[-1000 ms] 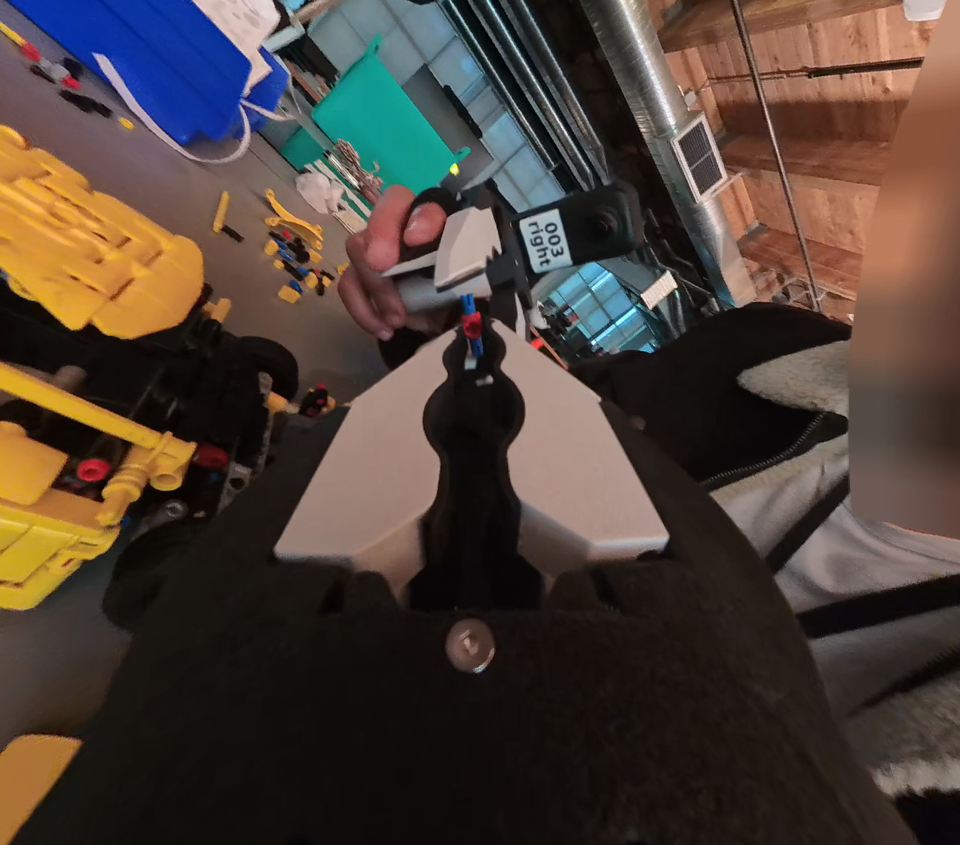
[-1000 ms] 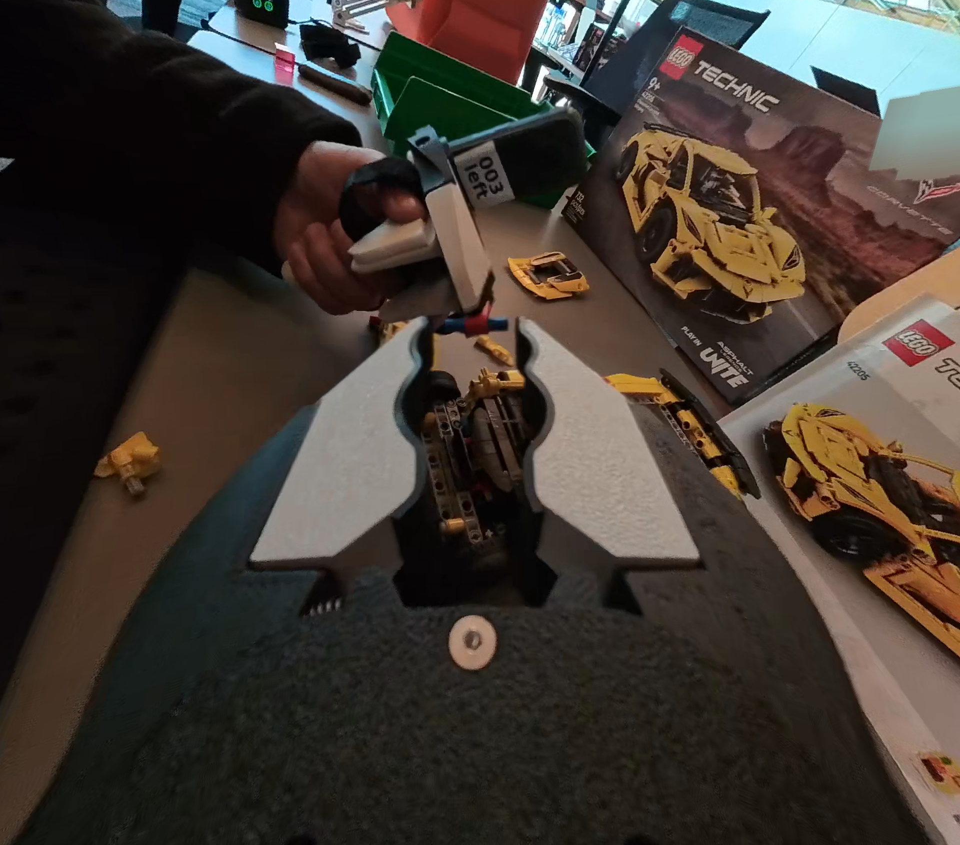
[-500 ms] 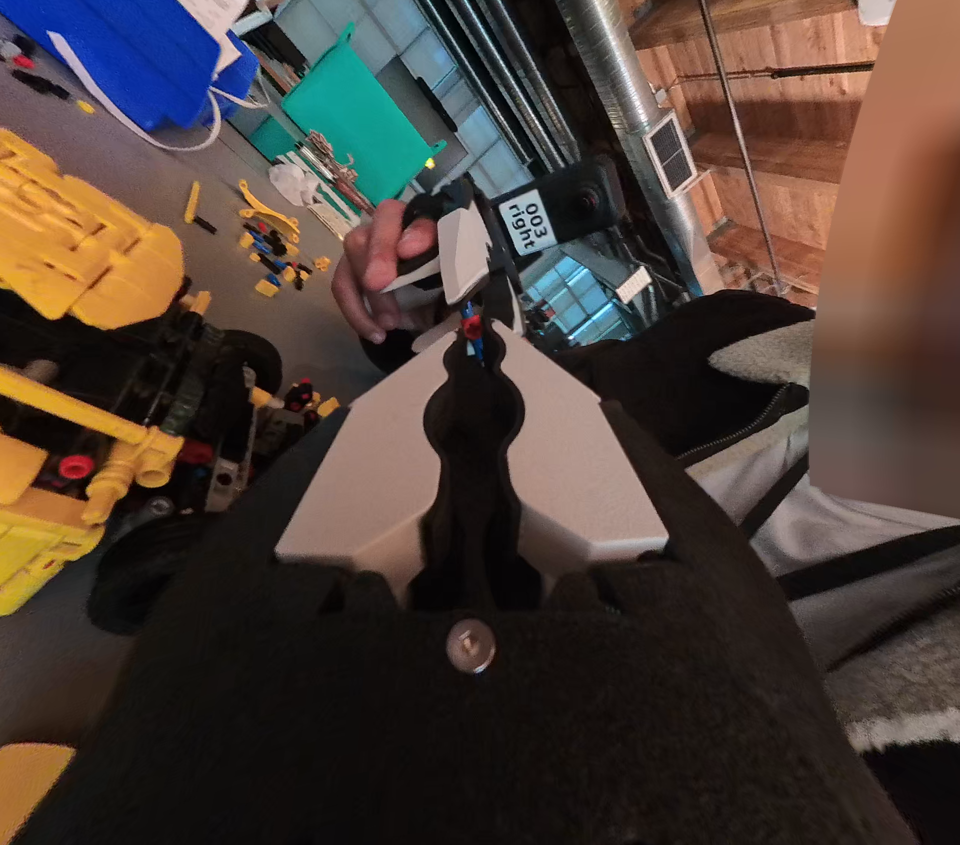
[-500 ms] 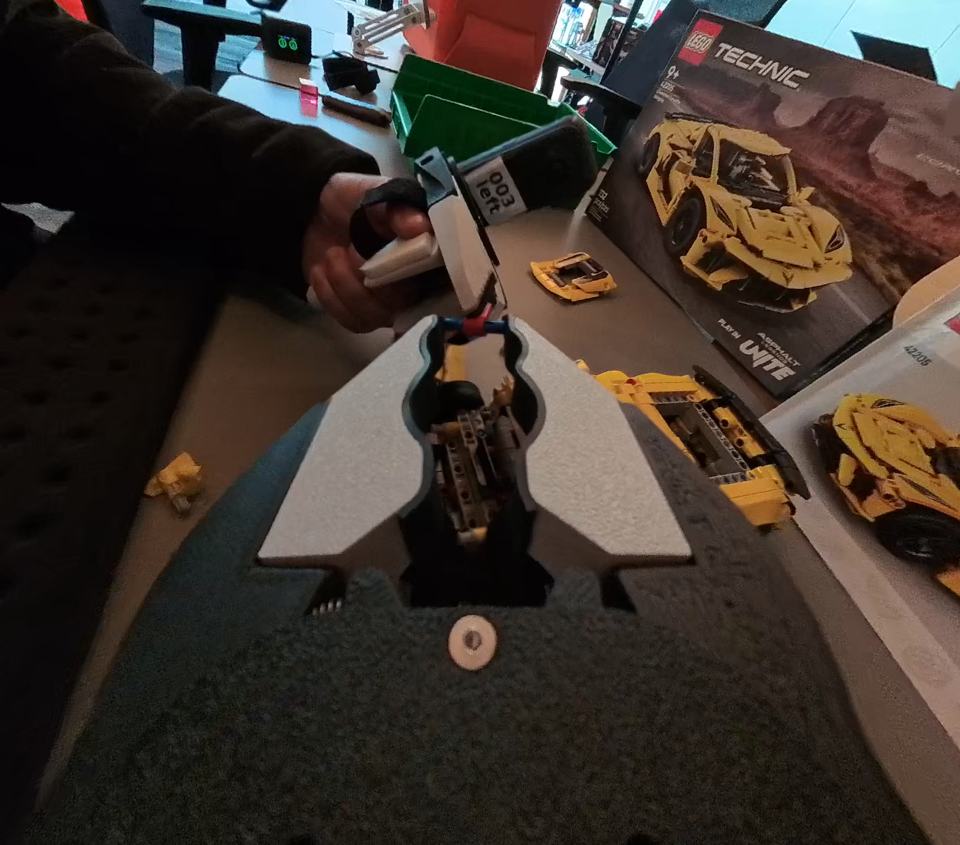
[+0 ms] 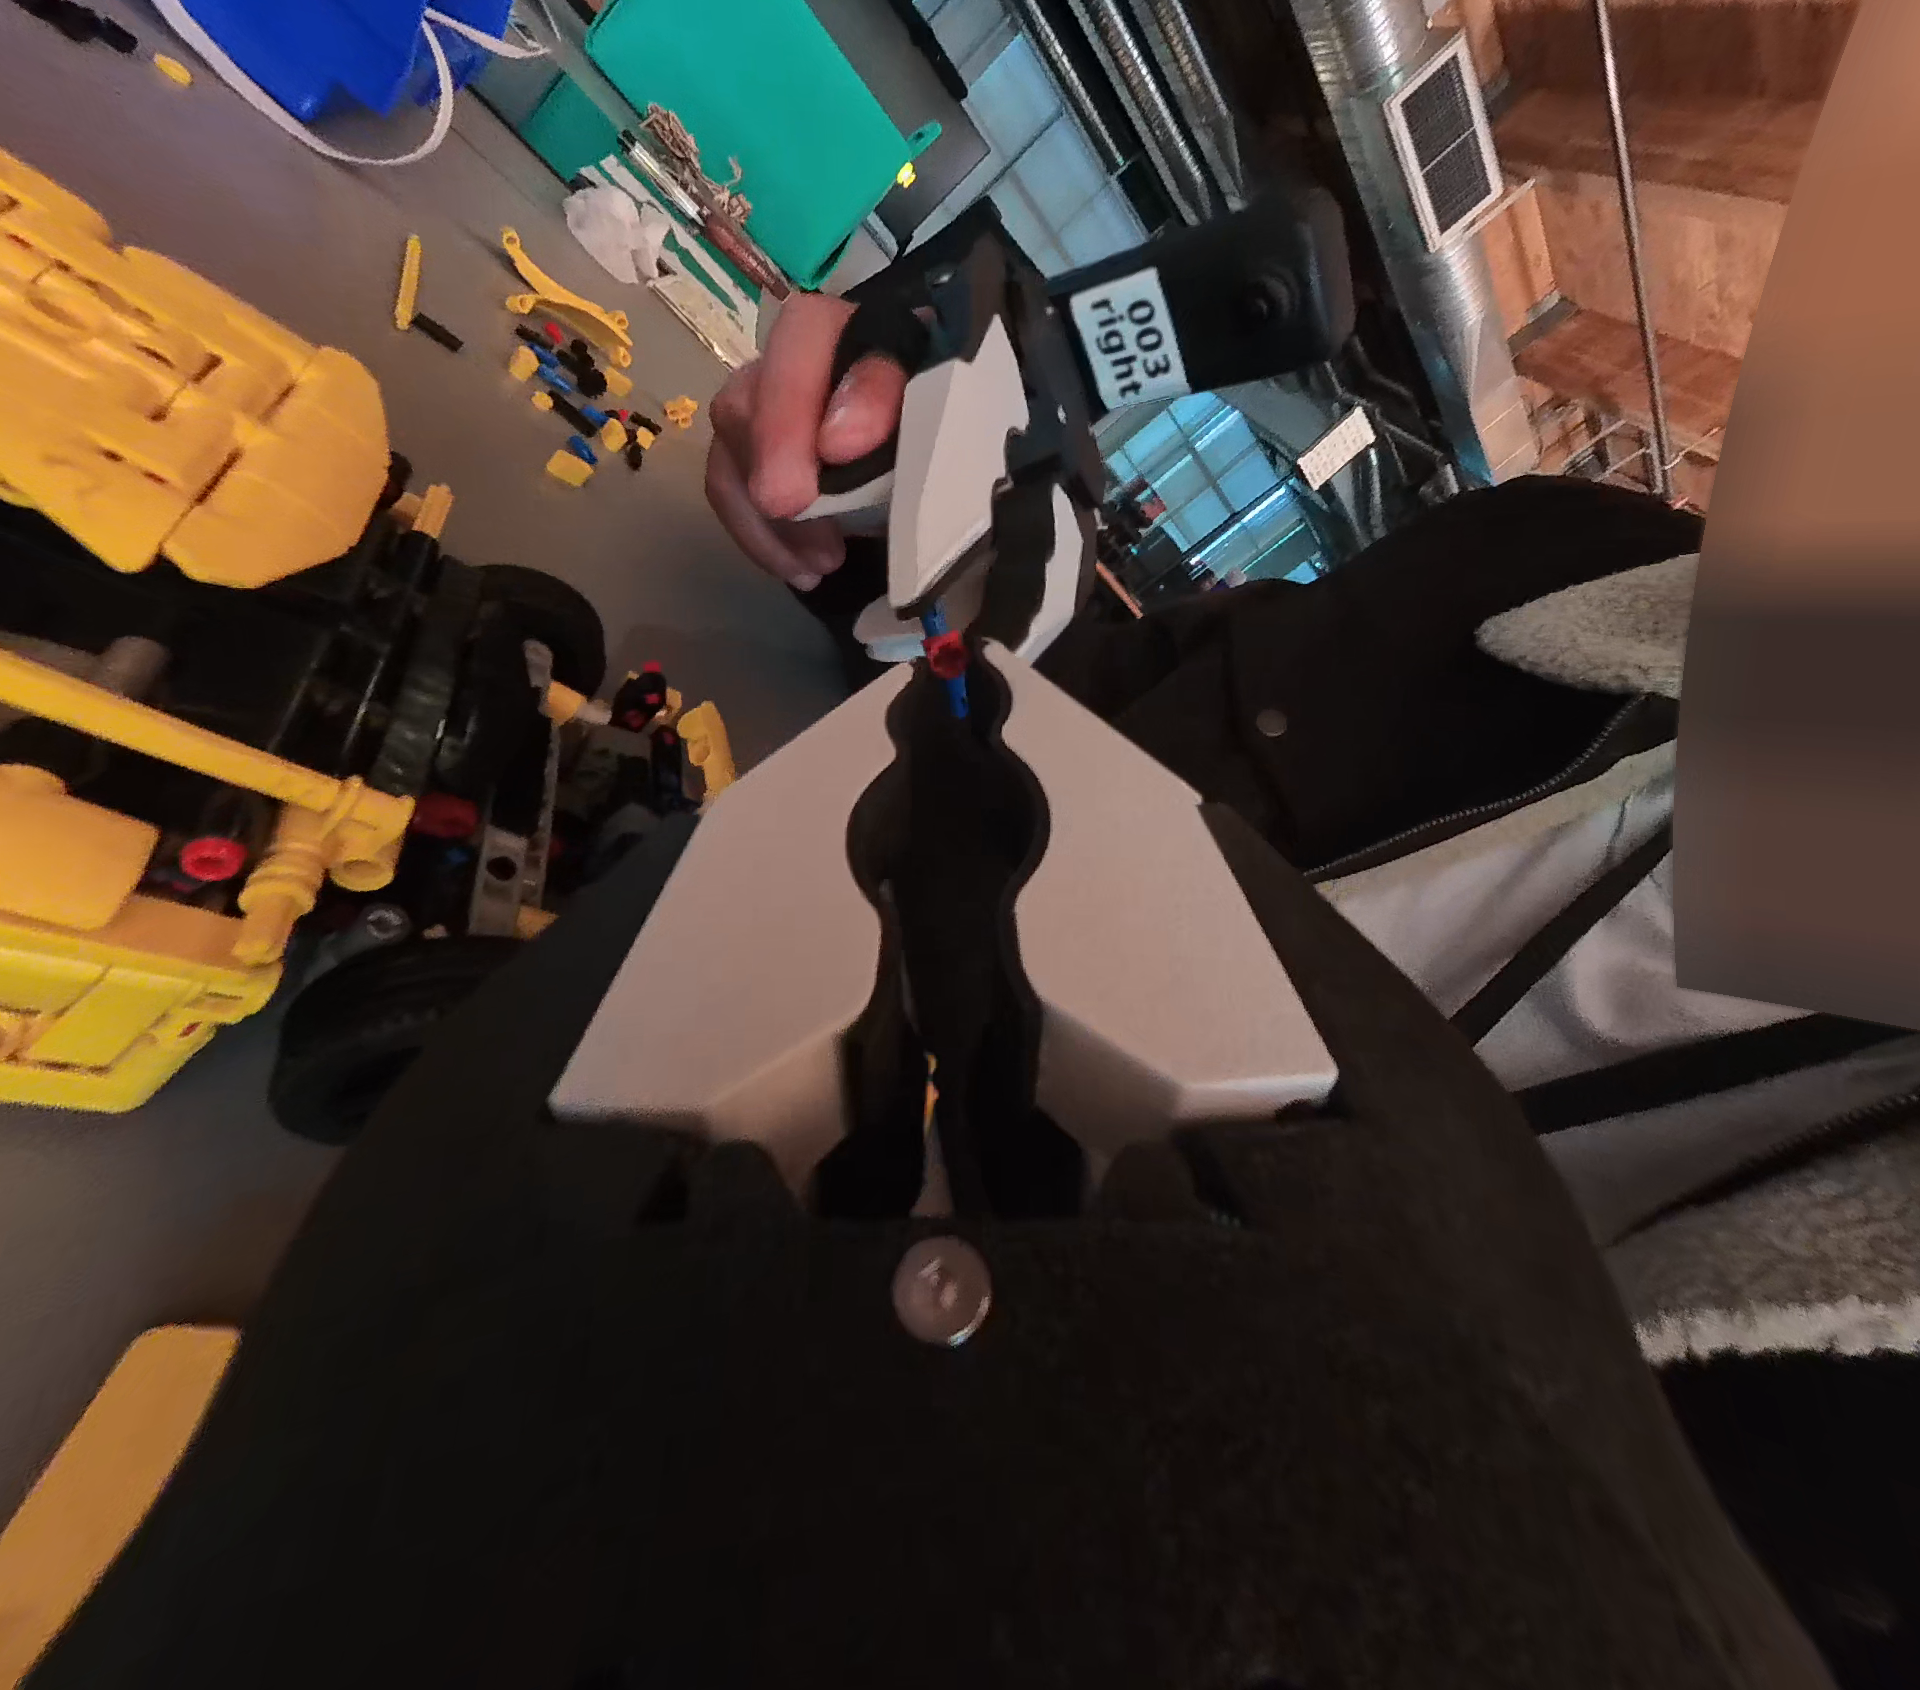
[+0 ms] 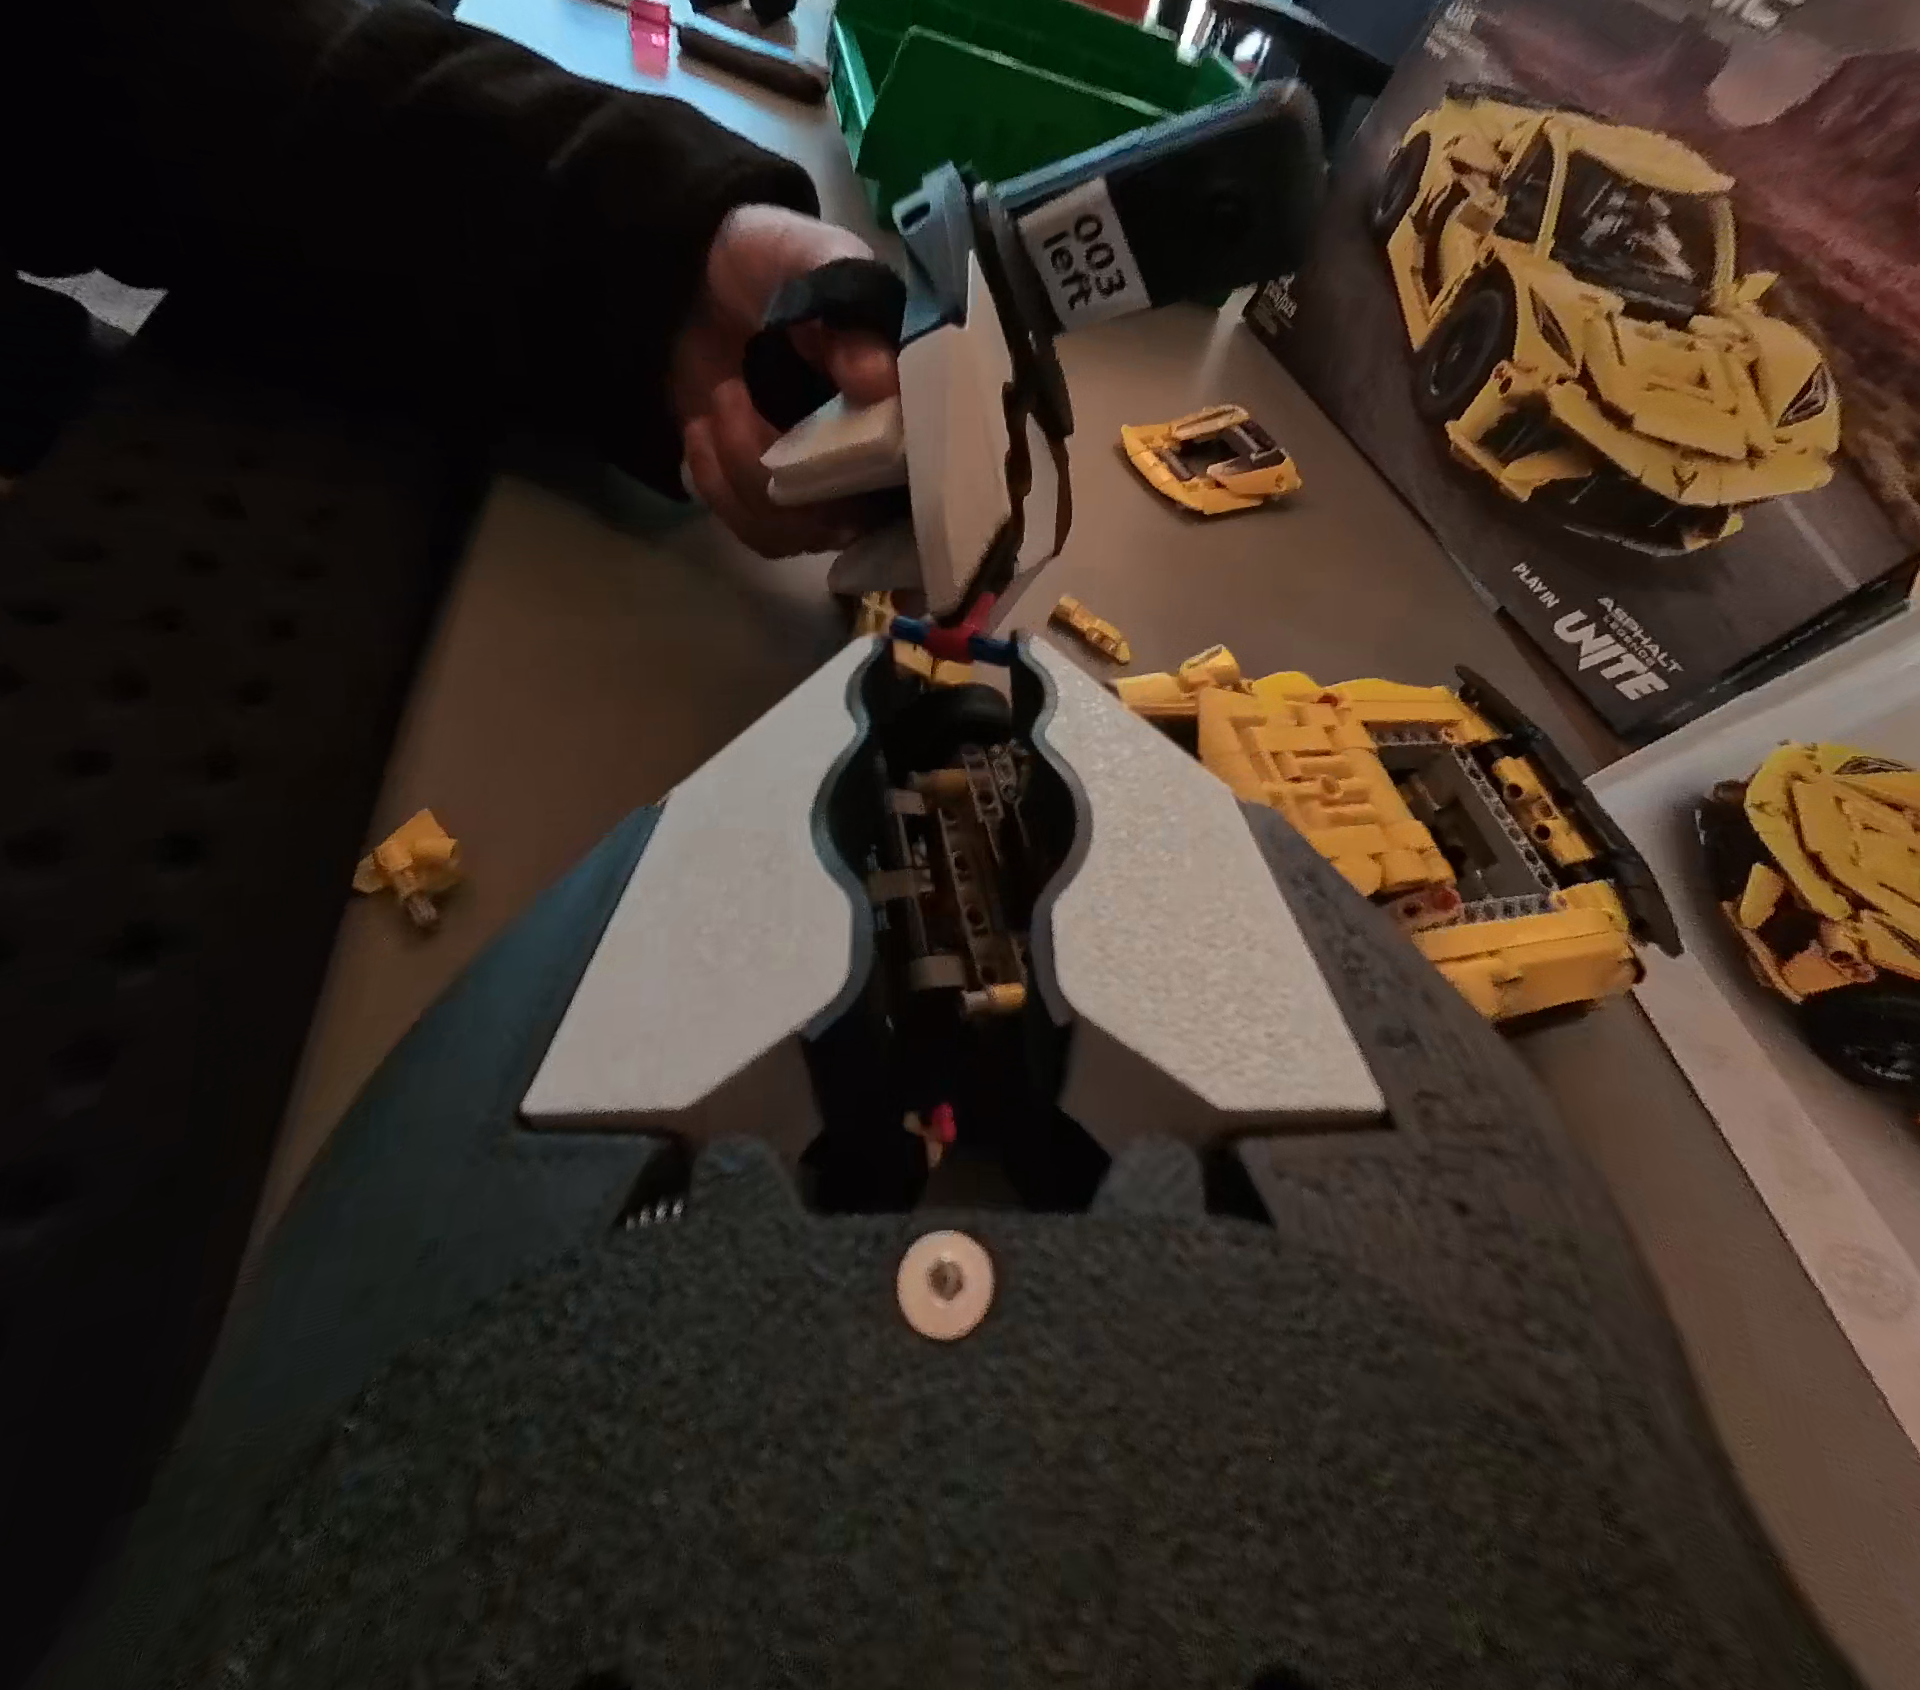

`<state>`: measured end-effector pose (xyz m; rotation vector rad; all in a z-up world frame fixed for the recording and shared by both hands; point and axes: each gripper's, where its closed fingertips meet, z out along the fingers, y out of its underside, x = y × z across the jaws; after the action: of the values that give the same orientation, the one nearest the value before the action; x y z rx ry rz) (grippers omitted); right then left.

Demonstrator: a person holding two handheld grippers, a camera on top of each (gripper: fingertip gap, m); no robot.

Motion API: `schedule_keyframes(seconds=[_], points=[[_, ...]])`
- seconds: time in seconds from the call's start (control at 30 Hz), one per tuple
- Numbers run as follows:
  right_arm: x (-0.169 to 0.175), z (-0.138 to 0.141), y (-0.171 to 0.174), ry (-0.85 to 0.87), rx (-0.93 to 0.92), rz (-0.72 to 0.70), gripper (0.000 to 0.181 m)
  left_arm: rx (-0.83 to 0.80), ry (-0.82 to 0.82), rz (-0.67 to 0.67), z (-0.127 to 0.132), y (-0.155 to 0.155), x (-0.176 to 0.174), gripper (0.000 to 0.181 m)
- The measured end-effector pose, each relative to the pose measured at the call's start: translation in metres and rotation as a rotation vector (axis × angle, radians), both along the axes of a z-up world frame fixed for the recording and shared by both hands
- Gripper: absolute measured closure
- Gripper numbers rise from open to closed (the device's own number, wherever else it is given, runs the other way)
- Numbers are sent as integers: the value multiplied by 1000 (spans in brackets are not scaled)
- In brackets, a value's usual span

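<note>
The left claw (image 5: 951, 684) is pinched on a small blue-and-red pin (image 5: 948, 666) at its tip. The right claw (image 6: 948, 643), narrow, grips the same pin's ends, meeting the left tip to tip above the counter (image 6: 582, 684). A yellow car (image 6: 1382, 819) lies at 2 o'clock, its box (image 6: 1621, 269) stands beyond.

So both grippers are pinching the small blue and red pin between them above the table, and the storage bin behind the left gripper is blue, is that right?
Not quite: the storage bin behind the left gripper is green, as the right wrist view shows. The rest holds: left gripper and right gripper both pinch the blue and red pin above the table.
</note>
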<state>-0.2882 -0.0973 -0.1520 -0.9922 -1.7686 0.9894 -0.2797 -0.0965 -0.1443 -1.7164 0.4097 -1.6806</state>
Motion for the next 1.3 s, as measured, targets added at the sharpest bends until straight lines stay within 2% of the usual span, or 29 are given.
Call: schedule_keyframes(seconds=[0.03,0.2,0.5,0.57,0.87,1.0,1.03,1.1,1.17,1.23,1.3], points=[[-1,-3,0,-24,0,-15,160,0,17,2,-2,0,0,177],[-2,-7,4,-12,120,-61,163,-5,44,8,-7,1,-1,176],[-1,-6,7,-57,85,-60,168,21,23,32,-3,3,1,176],[-2,-5,5,-56,78,-50,173,45,38,51,-2,4,1,176],[-4,-8,10,-59,67,-81,174,106,112,112,-4,9,-1,177],[-9,-5,18,-42,-46,-146,172,105,110,169,-2,17,-7,177],[-10,-4,19,-42,-91,-163,166,105,105,192,-1,20,-9,176],[-13,-2,18,-56,-207,-168,143,132,49,249,10,25,-16,176],[-19,0,15,-78,-432,-161,138,221,-7,279,27,22,-21,177],[-19,21,3,-49,-738,-56,149,333,-54,291,46,14,-22,176],[-16,45,1,23,-929,31,157,364,-88,281,54,9,-21,176]])
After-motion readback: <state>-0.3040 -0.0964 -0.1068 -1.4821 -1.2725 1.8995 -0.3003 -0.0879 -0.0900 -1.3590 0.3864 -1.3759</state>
